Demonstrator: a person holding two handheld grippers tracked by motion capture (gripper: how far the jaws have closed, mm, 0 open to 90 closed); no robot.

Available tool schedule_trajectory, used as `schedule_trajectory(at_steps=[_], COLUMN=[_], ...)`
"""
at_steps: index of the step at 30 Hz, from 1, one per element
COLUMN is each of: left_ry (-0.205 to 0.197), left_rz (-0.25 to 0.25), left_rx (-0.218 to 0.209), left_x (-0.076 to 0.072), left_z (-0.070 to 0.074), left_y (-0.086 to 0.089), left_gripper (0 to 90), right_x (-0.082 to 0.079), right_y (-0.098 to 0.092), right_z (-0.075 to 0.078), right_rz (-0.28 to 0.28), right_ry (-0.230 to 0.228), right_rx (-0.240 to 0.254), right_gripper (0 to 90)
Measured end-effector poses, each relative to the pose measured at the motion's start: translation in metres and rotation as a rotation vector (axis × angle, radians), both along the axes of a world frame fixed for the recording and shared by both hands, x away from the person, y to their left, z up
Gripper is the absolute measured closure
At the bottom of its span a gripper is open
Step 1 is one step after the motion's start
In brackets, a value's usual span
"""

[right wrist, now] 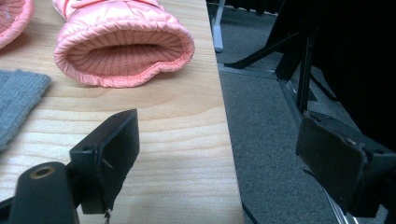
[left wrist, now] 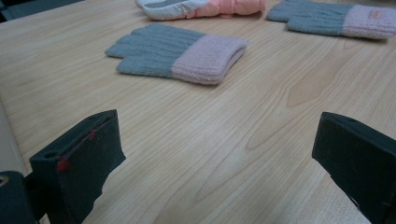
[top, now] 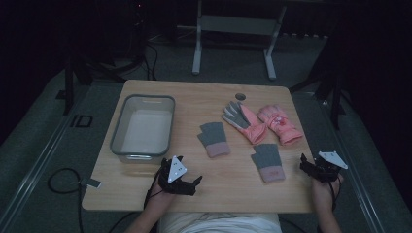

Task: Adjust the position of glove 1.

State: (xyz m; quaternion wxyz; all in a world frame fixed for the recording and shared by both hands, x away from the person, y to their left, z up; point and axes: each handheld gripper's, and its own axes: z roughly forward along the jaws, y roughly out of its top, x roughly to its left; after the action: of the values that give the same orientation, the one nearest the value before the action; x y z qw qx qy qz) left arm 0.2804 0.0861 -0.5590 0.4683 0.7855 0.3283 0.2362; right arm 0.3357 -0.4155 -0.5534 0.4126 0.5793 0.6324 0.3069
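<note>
Jaws of the left gripper (top: 190,180) and right gripper (top: 311,166) are held apart, empty, above the desk (top: 228,187) near four gloves (top: 214,139).

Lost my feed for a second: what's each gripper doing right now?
Left gripper: open, holding nothing, jaws wide above bare table.
Right gripper: open, holding nothing, at the table's right edge.

a grey plastic bin (top: 143,127) sits on the left part of the wooden table (top: 160,92), a round hole (top: 240,96) near the table's far edge; beyond stands a grey metal frame (top: 234,29) on carpeted floor (top: 39,145)
</note>
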Motion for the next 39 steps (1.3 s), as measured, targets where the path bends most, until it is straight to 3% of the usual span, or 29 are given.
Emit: schedule_trajectory(at_steps=[17,26,39], left_ry=[0.021,0.021,0.019], left_rz=[-0.005,-0.003,0.006], left_rx=[-0.011,-0.018,-0.023], left_x=[0.002,0.002,0.001], left_z=[0.0,0.0,0.0], left_y=[0.002,0.003,0.004], left_gripper=[1.3,1.3,1.3], right_x=[0.001,0.001,0.007], right_y=[0.004,0.003,0.012], right_z=[0.001,0.005,0.045], right_rz=[0.011,0.021,0.075], right_ry=[0.054,0.052,0.003], right_rx=[-0.01,-0.005,0.012], right_gripper=[13.5,13.5,13.5])
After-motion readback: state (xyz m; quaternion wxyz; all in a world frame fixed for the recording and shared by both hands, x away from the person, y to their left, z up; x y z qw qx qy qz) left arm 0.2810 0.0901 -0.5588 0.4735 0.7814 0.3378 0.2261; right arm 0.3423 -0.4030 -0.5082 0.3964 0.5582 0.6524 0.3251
